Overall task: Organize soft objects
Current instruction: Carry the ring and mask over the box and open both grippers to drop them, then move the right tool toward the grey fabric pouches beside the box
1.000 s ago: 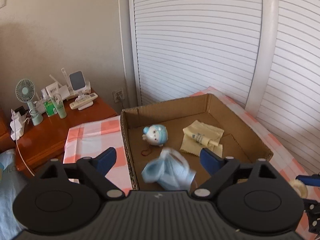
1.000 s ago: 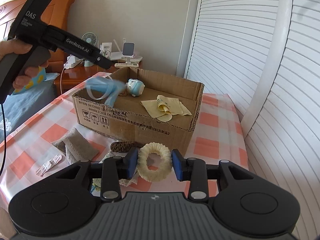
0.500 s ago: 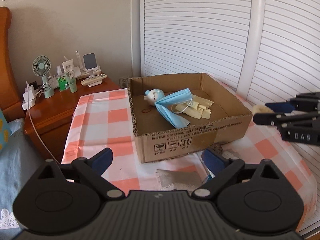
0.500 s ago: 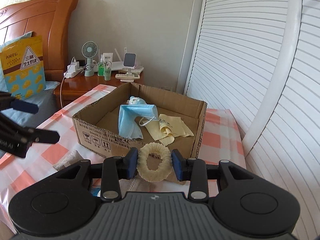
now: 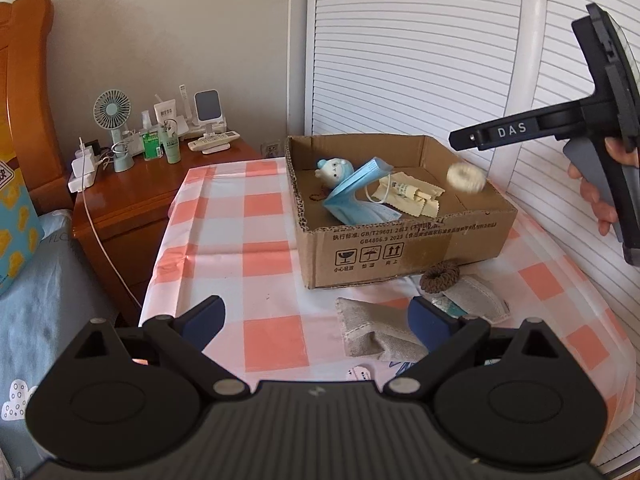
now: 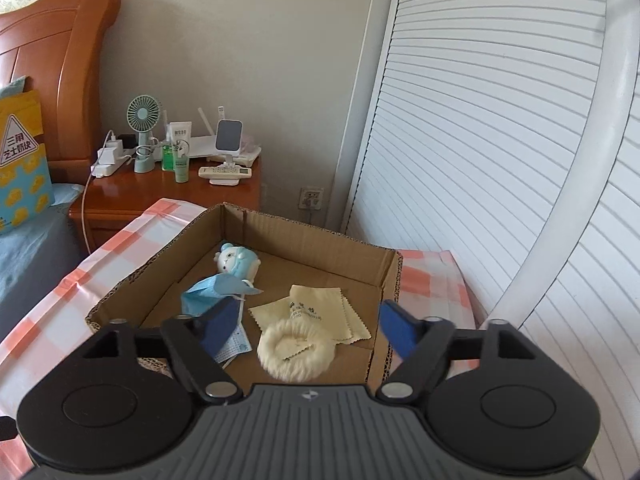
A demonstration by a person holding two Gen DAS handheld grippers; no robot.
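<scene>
A cardboard box (image 5: 404, 248) stands on the checked tablecloth. In it lie a blue plush toy (image 5: 334, 168), a blue face mask (image 5: 352, 196) and yellow cloths (image 5: 408, 196). A cream fluffy scrunchie (image 6: 294, 354) drops free below my open right gripper (image 6: 310, 330), over the box; it also shows blurred in the left wrist view (image 5: 465, 177). My left gripper (image 5: 316, 320) is open and empty, low in front of the box. A brown scrunchie (image 5: 440, 276) and grey pouches (image 5: 376, 332) lie on the cloth before the box.
A wooden nightstand (image 5: 132, 196) with a small fan (image 5: 114, 120), bottles and a remote stands to the left. A bed with blue bedding (image 5: 40, 304) is at far left. White louvred doors (image 5: 420, 60) stand behind the box.
My right gripper moved over the box, opened and let go of the cream scrunchie. My left gripper drew back lower in front of the box.
</scene>
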